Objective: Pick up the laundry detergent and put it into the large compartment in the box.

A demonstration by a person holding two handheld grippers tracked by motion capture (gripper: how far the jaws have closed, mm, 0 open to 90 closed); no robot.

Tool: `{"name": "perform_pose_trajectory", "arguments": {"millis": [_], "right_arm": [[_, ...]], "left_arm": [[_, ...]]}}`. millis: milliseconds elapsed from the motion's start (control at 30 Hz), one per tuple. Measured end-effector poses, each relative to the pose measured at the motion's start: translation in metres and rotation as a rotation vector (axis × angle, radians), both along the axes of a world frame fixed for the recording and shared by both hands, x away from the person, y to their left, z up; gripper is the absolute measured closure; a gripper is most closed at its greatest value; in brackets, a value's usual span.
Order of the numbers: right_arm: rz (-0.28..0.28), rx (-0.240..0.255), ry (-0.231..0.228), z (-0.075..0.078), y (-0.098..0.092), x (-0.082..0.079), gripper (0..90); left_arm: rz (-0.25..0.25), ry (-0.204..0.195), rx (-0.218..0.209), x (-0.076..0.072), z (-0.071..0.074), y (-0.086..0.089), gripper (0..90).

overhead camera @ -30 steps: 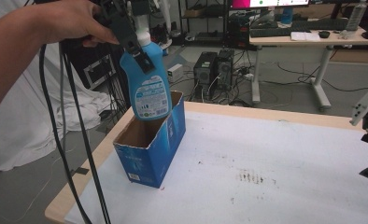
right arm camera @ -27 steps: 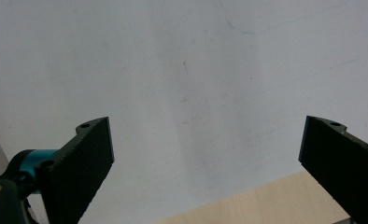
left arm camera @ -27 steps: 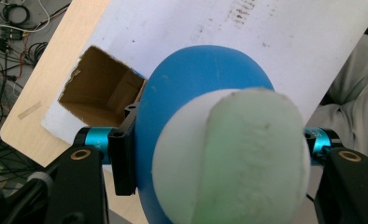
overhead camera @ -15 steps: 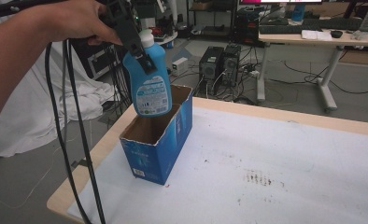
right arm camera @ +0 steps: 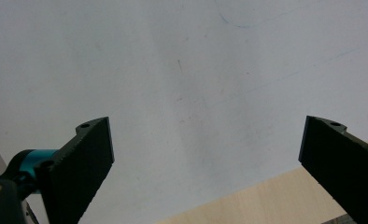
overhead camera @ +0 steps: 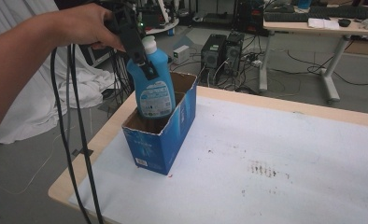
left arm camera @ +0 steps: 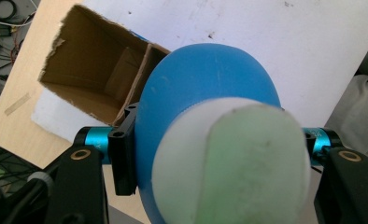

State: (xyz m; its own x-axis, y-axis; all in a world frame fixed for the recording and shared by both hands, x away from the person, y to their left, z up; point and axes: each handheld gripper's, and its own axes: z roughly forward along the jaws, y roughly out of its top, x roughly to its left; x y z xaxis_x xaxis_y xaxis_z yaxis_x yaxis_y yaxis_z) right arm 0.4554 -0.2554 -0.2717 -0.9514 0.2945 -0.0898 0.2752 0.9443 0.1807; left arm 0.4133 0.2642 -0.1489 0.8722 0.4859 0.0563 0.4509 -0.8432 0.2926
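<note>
1. One blue bottle (overhead camera: 153, 84) with a white cap (overhead camera: 149, 44) hangs between the jaws of the left gripper (overhead camera: 138, 46); in the high view the jaws are clamped on its upper body just below the cap.
2. The left hand (overhead camera: 86, 25) holds that gripper from above, and two black cables (overhead camera: 77, 140) trail down from it past the table edge.
3. Directly below the left gripper sits a blue cardboard box (overhead camera: 161, 135), open at the top. The bottle's base is level with the rim or just inside it; whether it touches the box floor I cannot tell.
4. The bottle stands close to upright, label (overhead camera: 154, 98) facing the camera.
5. Left gripper view: the cap (left arm camera: 233, 163) lies nearest the lens, the blue shoulder of the bottle (left arm camera: 205, 79) beyond it, a jaw pressed against each side. Ahead of the jaws lies the box (left arm camera: 98, 79), showing its brown inside and an inner divider.
6. Right gripper view: the right gripper (right arm camera: 205, 154) has its jaws spread wide with nothing between them.
7. Ahead of the right gripper lies the white table cover (right arm camera: 182, 84), scuffed with faint marks; a strip of pale wood table edge (right arm camera: 266, 200) runs beneath its jaws.
8. The box rests on the white cover (overhead camera: 275, 163), near the table (overhead camera: 79, 168) corner below the left gripper.
</note>
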Motion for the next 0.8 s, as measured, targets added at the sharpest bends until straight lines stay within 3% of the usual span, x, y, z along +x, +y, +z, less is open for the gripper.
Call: {"name": "perform_pose_trajectory", "arguments": {"millis": [233,800], "right_arm": [[0.001,-0.004,0.001,-0.001,0.001,0.000,2.3],[-0.005,-0.006,0.014,-0.008,0.002,0.001,2.3]], "left_arm": [[-0.011,0.019,0.025,0.001,-0.016,-0.003,37.8],[-0.020,0.075,0.074,0.004,-0.077,-0.008,37.8]]}}
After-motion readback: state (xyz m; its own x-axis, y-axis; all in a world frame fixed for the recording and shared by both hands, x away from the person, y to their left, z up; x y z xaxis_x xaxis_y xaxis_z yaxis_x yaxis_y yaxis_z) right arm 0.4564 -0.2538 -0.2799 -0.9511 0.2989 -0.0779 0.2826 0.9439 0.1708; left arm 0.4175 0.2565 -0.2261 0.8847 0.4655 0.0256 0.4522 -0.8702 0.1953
